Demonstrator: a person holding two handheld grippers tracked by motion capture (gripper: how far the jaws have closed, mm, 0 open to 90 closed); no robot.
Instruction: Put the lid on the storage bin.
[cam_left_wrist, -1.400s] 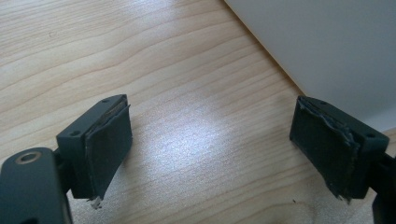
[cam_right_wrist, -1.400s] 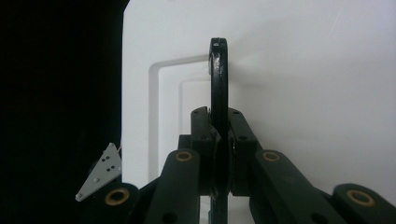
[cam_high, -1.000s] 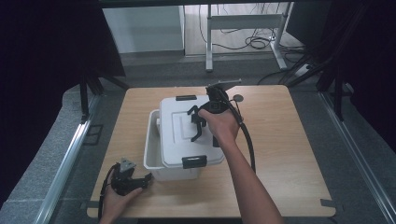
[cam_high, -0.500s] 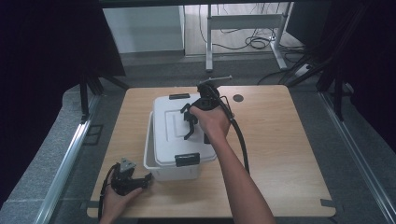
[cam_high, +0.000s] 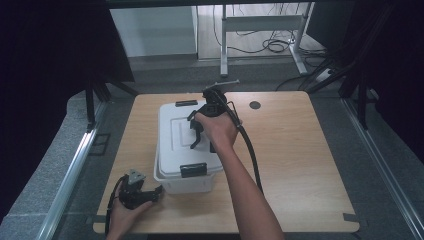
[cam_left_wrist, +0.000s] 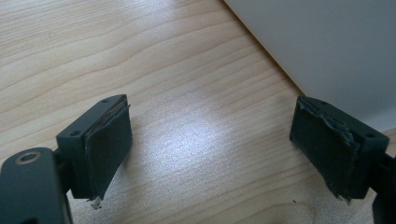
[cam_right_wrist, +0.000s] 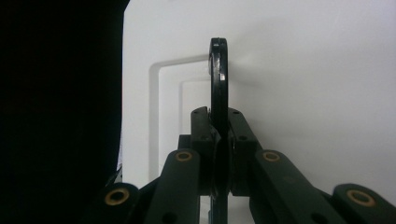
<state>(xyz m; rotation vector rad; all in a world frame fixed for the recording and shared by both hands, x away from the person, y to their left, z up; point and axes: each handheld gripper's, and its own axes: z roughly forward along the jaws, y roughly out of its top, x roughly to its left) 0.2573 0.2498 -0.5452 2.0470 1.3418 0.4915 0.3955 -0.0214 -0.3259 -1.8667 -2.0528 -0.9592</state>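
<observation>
Your right gripper (cam_high: 200, 131) has its jaws pinched tight on the thin black plastic carry handle (cam_right_wrist: 218, 79) of the white rectangular plastic storage box (cam_high: 182, 150). In the right gripper view the handle stands edge-on between the jaws and runs straight out ahead of them, with the box's white lid (cam_right_wrist: 303, 74) lying just beyond their tips. The box sits on the light wooden surface (cam_high: 300, 150), under your right hand.

Judge the box as rigid and fairly light if empty; what it holds cannot be told, so expect some weight. The handle is stiff but narrow and smooth, so it may swivel or slip between the jaws, and the box will likely swing beneath that single hold. Grip at the middle of the handle, which keeps the load balanced. The black latches (cam_high: 193, 170) look fastened, so the lid should stay with the body.

Your left gripper (cam_high: 142, 194) has its jaws spread wide with nothing between them. Bare surface lies between them, and the box's white side wall (cam_left_wrist: 327, 46) stands just beyond the jaw on the right of the left gripper view, close but apart. That smooth wall offers little purchase; use it only to steady.
</observation>
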